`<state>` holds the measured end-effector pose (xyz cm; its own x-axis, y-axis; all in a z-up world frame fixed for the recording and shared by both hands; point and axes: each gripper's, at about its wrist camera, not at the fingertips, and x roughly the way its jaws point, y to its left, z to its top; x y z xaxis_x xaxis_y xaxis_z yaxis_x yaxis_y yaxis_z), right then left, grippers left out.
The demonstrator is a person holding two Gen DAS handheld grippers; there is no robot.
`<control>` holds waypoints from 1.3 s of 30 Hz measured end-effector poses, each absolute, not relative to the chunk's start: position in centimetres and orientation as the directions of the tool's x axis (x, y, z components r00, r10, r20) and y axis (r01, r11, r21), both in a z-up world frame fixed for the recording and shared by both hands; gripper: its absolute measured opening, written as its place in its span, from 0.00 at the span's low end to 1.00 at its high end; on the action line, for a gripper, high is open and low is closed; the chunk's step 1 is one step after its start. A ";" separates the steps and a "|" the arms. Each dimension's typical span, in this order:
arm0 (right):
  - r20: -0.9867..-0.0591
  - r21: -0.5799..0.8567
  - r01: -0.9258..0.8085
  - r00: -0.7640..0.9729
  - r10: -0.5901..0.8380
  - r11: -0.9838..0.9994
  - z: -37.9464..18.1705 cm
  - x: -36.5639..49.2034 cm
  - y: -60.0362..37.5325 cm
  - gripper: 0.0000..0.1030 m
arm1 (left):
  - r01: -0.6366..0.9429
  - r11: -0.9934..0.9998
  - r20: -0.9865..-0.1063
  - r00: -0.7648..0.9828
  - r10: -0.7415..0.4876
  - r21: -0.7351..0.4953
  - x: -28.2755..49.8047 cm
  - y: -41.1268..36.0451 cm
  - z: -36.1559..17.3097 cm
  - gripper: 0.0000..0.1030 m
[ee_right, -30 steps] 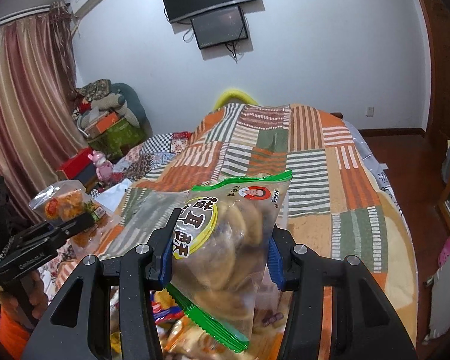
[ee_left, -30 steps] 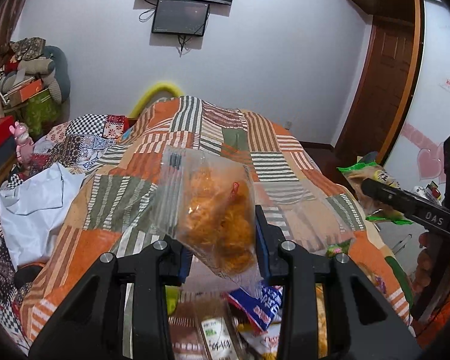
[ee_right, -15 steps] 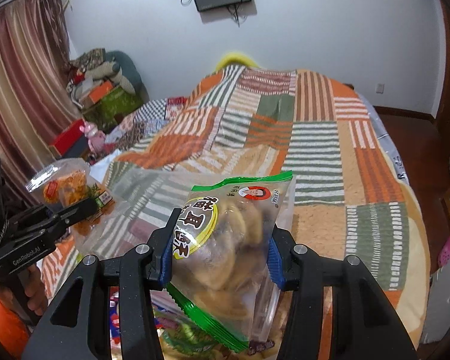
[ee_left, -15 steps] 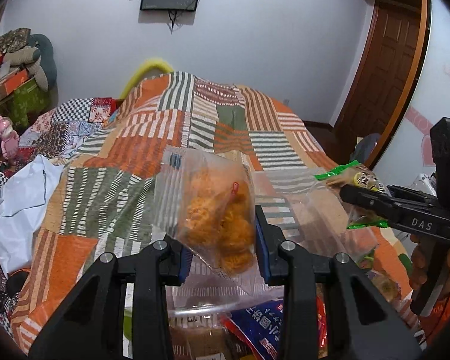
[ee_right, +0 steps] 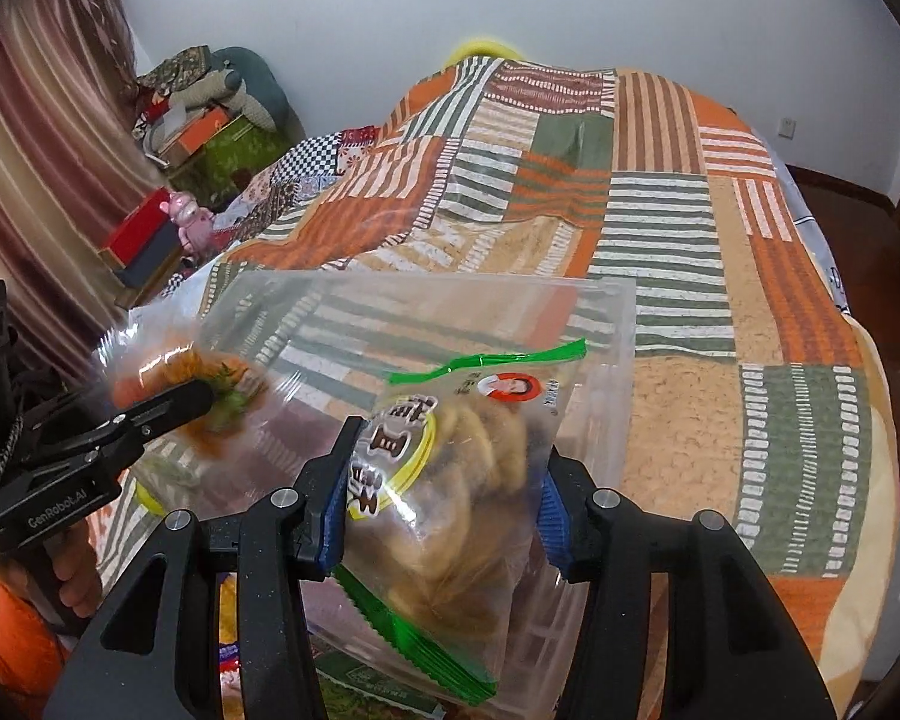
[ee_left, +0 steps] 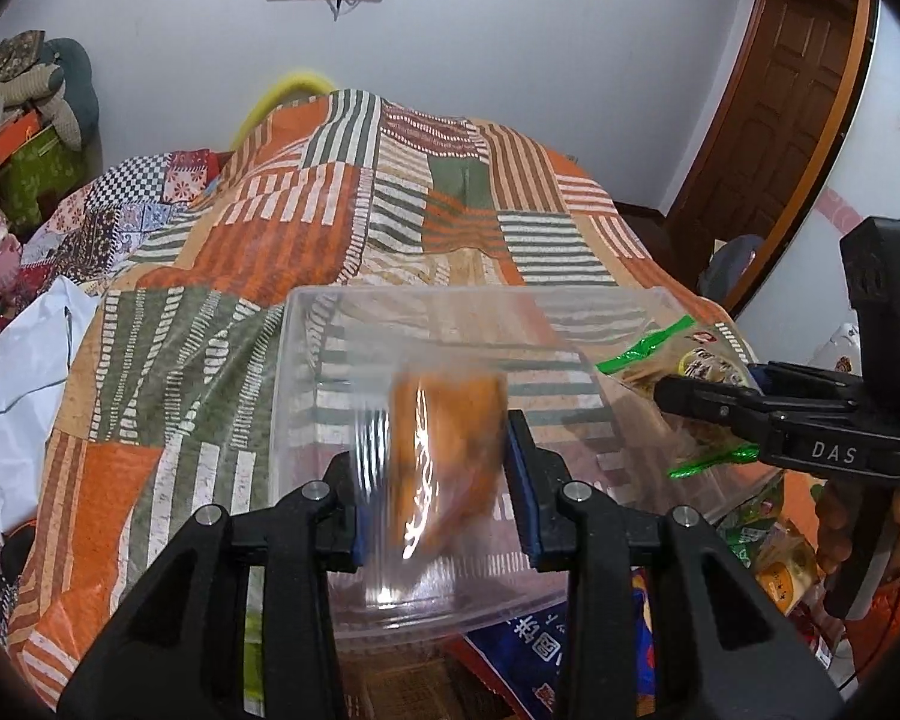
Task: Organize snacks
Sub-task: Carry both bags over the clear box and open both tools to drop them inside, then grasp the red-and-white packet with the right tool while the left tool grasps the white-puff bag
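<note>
Left wrist view: the left gripper [ee_left: 438, 492] is clamped on a blurred clear bag of orange snacks [ee_left: 447, 456], held over a clear plastic bin [ee_left: 306, 384] on the patchwork quilt [ee_left: 240, 252]. Loose packets [ee_left: 774, 564] beside the bin show only here.

Right wrist view: the right gripper [ee_right: 444, 510], jaws opening, has the green-edged biscuit bag [ee_right: 450, 480] between its pads above the bin's right side. A curtain [ee_right: 48, 138] shows only here
</note>
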<state>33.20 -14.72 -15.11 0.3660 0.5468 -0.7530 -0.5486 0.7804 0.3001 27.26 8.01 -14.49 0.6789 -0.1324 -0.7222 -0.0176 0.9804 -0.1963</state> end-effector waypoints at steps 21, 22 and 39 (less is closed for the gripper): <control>-0.645 0.234 -0.558 0.523 0.557 0.796 -7.7 26.2 -19.0 0.58 | 0.001 0.993 -0.641 0.763 -0.076 -0.117 18.5 6.0 -8.5 0.54; -0.641 0.234 -0.557 0.528 0.557 0.797 -7.6 25.7 -19.3 0.60 | 0.003 0.993 -0.641 0.764 -0.077 -0.115 17.9 5.8 -8.4 0.55; -0.659 0.205 -0.510 0.559 0.503 0.835 -10.7 17.0 -23.3 0.83 | 0.008 0.993 -0.650 0.756 -0.082 -0.117 8.3 3.5 -9.1 0.73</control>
<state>16.97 -23.26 -10.74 0.5594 0.5030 -0.6588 -0.5100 0.8355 0.2048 8.27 3.53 -9.12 0.7557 -0.0821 -0.6498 0.0076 0.9931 -0.1167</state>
